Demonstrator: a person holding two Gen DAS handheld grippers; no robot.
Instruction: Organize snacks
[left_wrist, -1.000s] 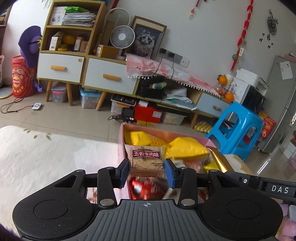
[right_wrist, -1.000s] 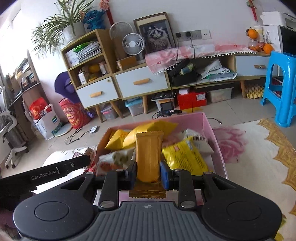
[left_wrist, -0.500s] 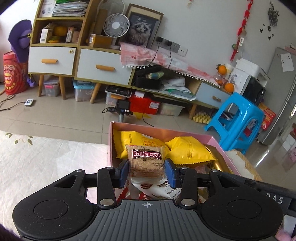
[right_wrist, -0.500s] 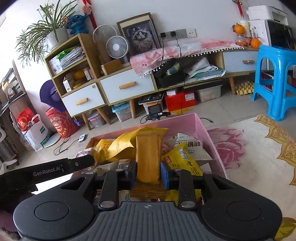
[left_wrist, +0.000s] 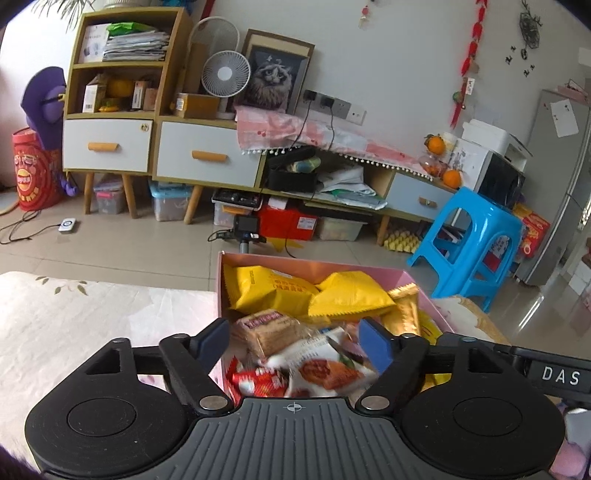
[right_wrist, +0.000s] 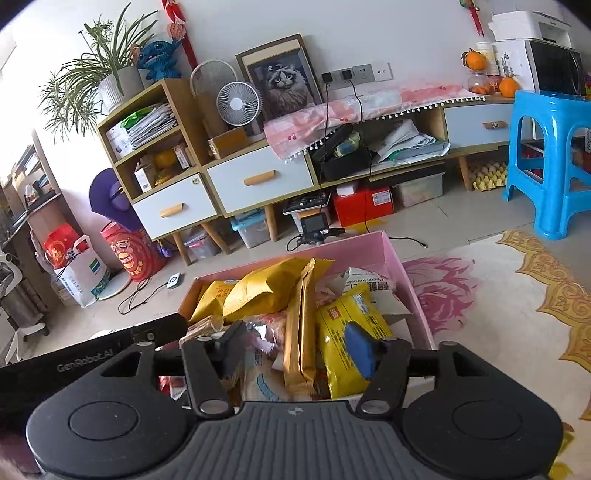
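A pink box (left_wrist: 295, 259) (right_wrist: 392, 254) holds several snack packs, yellow bags among them. My left gripper (left_wrist: 293, 334) hangs over its near end, and its jaws are opening wide. The brown biscuit pack (left_wrist: 266, 329) lies loose on the pile between them, touching neither pad. My right gripper (right_wrist: 295, 334) is over the same box, jaws opening too. A golden-brown bar pack (right_wrist: 301, 325) leans on the heap between its pads, free of both. The left gripper's body (right_wrist: 92, 358) shows at the left of the right wrist view.
The box sits on a pale floral cloth (left_wrist: 92, 317) (right_wrist: 498, 302). Beyond it is tiled floor with cables, a low cabinet with white drawers (left_wrist: 207, 158) (right_wrist: 258, 177) and a blue plastic stool (left_wrist: 476, 236) (right_wrist: 546, 147) at the right.
Both grippers went from shut to open. The biscuit pack dropped out of the left jaws onto the pile, and the bar pack tipped out of the right jaws into the box.
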